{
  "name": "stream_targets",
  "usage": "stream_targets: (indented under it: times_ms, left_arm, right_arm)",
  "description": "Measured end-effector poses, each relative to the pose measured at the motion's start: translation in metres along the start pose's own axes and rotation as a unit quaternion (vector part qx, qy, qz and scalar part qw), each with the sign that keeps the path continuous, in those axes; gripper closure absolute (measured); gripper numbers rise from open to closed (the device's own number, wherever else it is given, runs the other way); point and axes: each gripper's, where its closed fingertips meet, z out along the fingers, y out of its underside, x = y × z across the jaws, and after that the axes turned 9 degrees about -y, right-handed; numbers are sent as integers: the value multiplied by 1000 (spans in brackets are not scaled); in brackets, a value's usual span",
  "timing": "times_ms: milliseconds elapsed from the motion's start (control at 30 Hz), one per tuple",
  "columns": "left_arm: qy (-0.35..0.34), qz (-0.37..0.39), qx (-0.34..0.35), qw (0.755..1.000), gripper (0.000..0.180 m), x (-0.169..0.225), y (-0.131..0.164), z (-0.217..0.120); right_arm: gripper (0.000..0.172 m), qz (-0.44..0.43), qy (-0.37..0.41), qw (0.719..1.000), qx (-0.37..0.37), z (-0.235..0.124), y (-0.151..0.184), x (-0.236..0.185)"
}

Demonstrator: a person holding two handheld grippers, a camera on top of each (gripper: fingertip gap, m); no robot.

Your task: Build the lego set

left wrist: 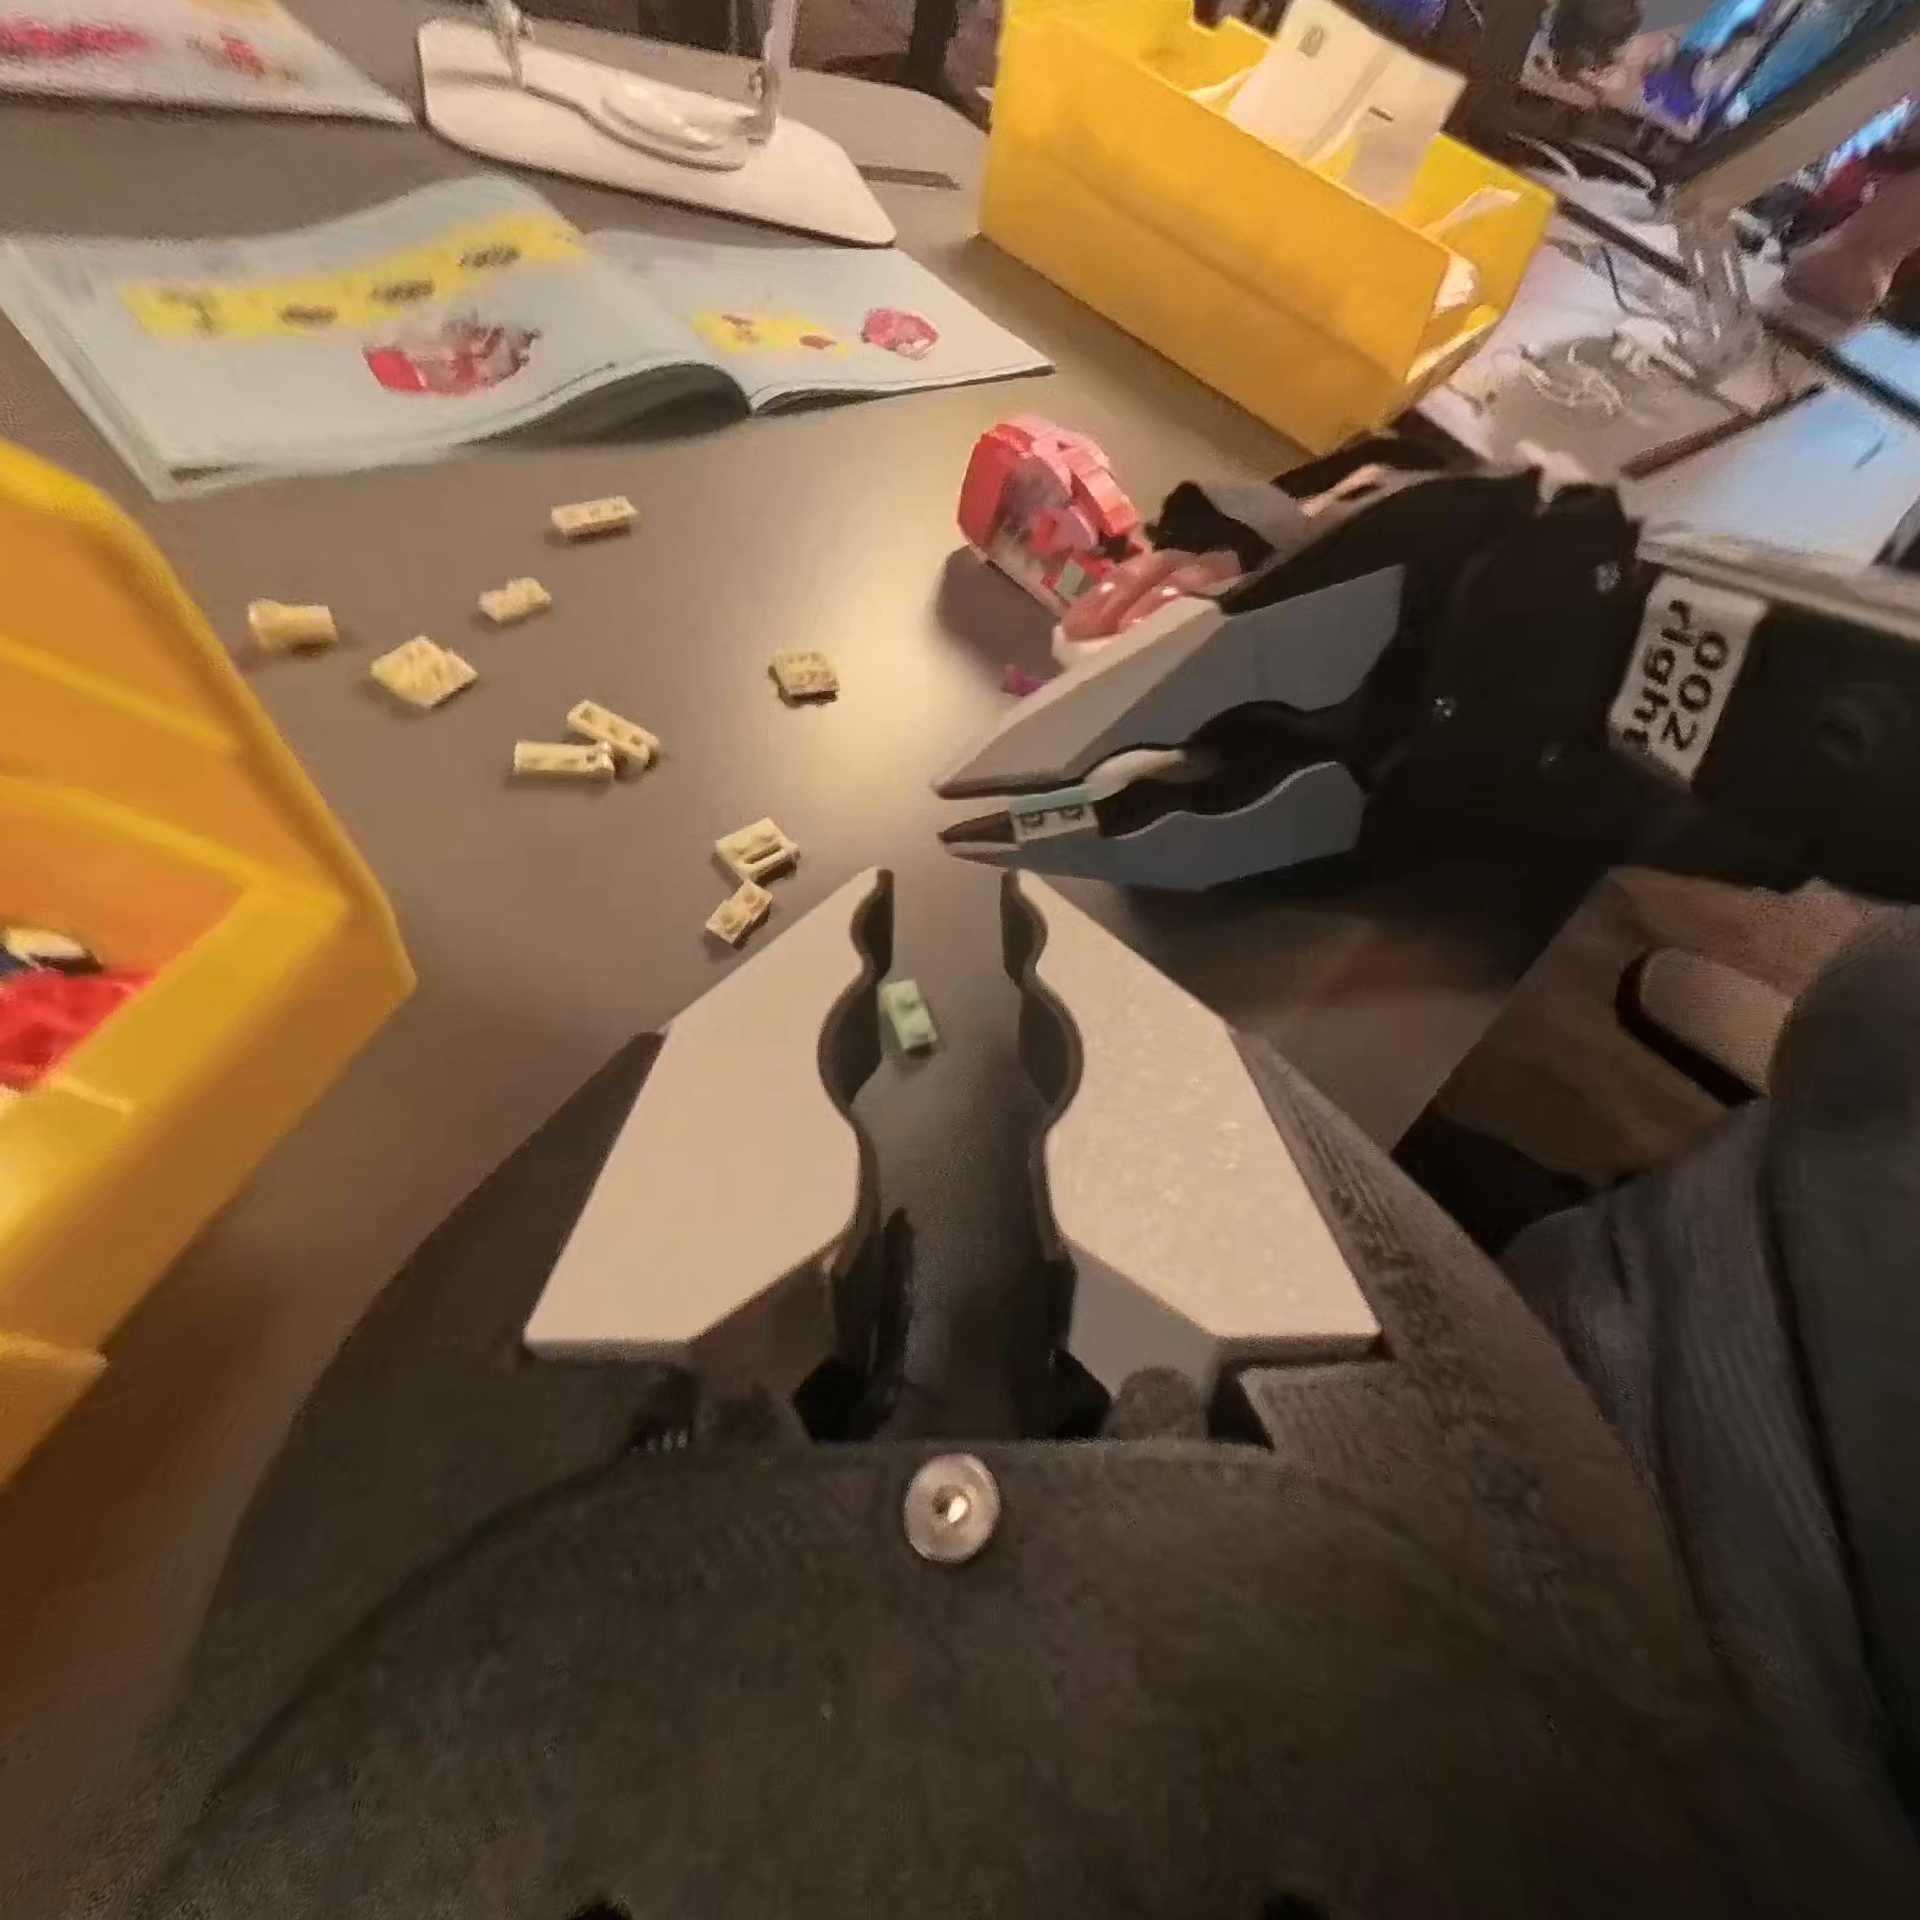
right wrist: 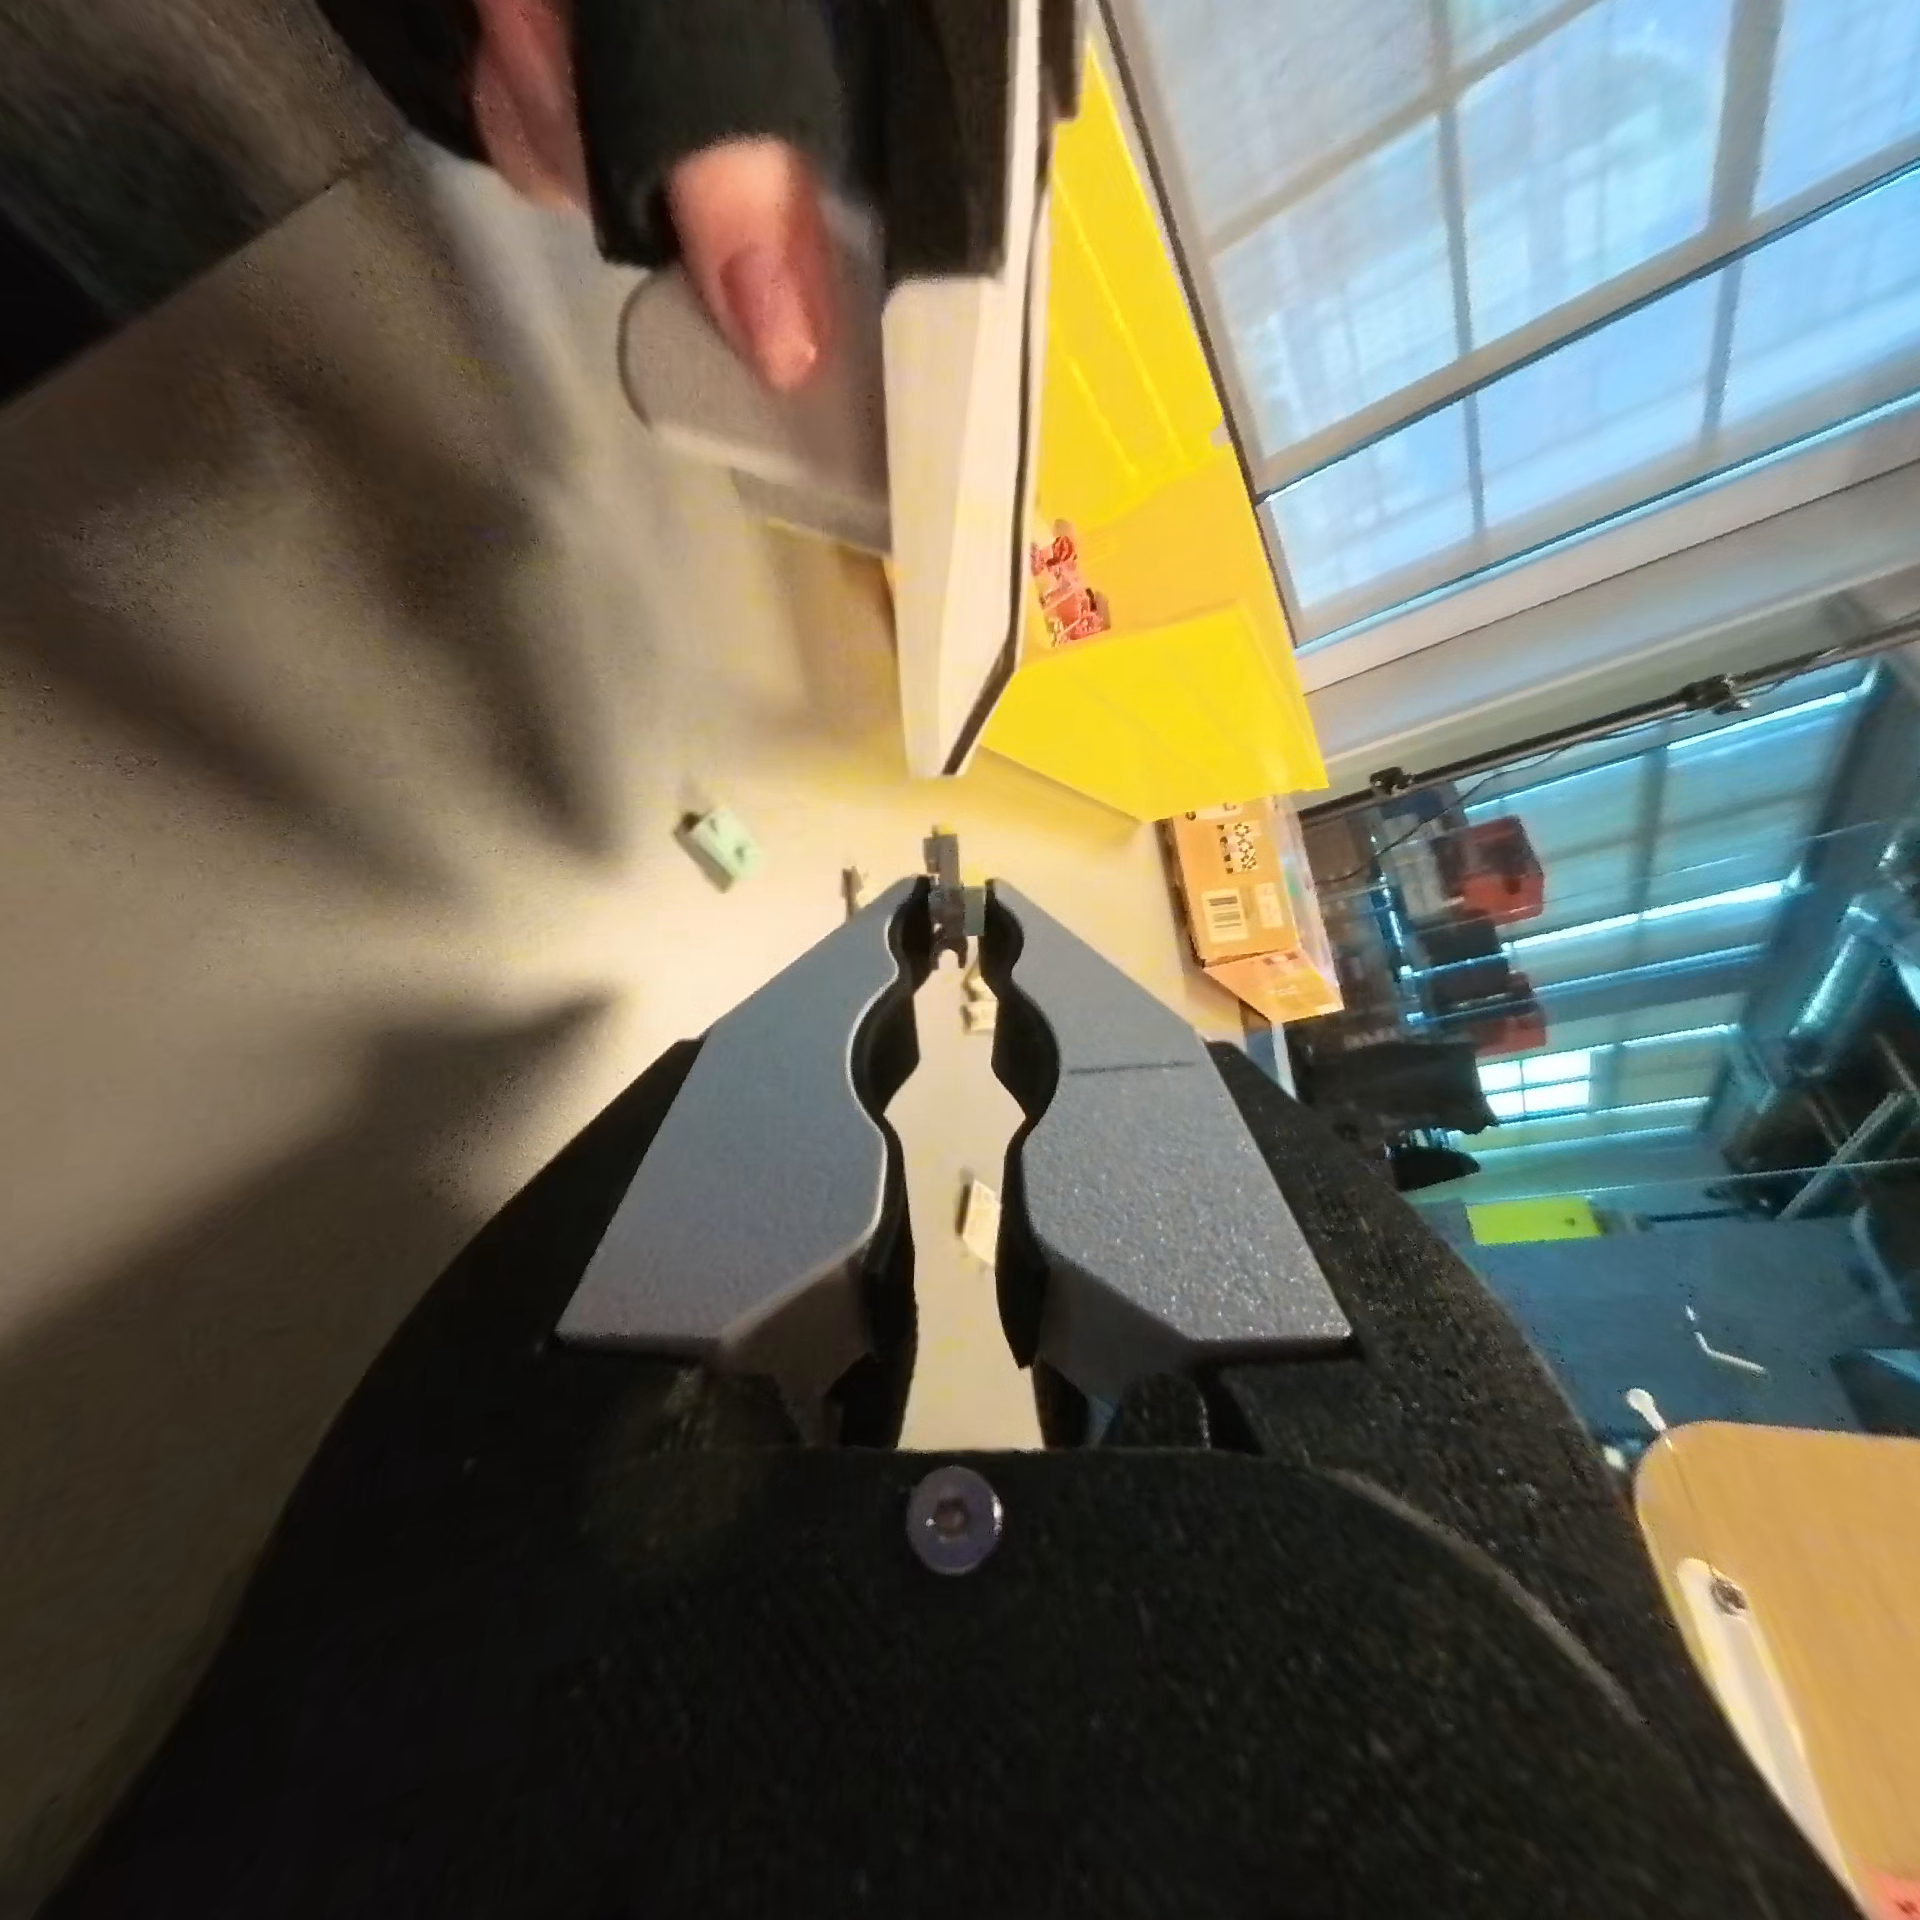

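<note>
Left hand-held gripper (left wrist: 940, 883) open over loose green plate (left wrist: 907, 1018) | right hand-held gripper (left wrist: 961, 812) pinching pale-green plate (left wrist: 1055, 811)

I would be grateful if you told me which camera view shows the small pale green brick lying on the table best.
The left wrist view: the pale green brick lies flat on the dark table, studs up, between the open left gripper fingers, touching neither. The right wrist view shows the same brick smaller, tilted and blurred, off to one side.
</note>
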Motion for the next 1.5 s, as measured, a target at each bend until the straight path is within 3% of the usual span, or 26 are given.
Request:
stream_targets:
  times_ms: [133, 267, 500, 700, 1233, 1500]
  left_arm:
    - [15, 132, 29, 991, 171, 23, -3, -5]
    - [0, 275, 9, 961, 170, 39, 9, -3]
    - [-50, 369, -11, 928, 170, 36, 17, 3]
    - [-50, 378, -23, 924, 177, 34, 24, 7]
    - [-76, 422, -36, 903, 177, 27, 32, 13]
    - [-79, 408, -33, 909, 178, 26, 30, 14]
  right_arm:
    - [166, 16, -21, 1000, -1, -2, 1, 0]
    - [166, 18, -46, 999, -5, -3, 4, -4]
    - [166, -7, -82, 997, 2, -2, -1, -19]
    - [166, -17, -110, 994, 4, 0, 1, -31]
    - [165, -18, -119, 993, 8, 2, 3, -38]
    - [165, -26, -101, 994, 13, 2, 4, -35]
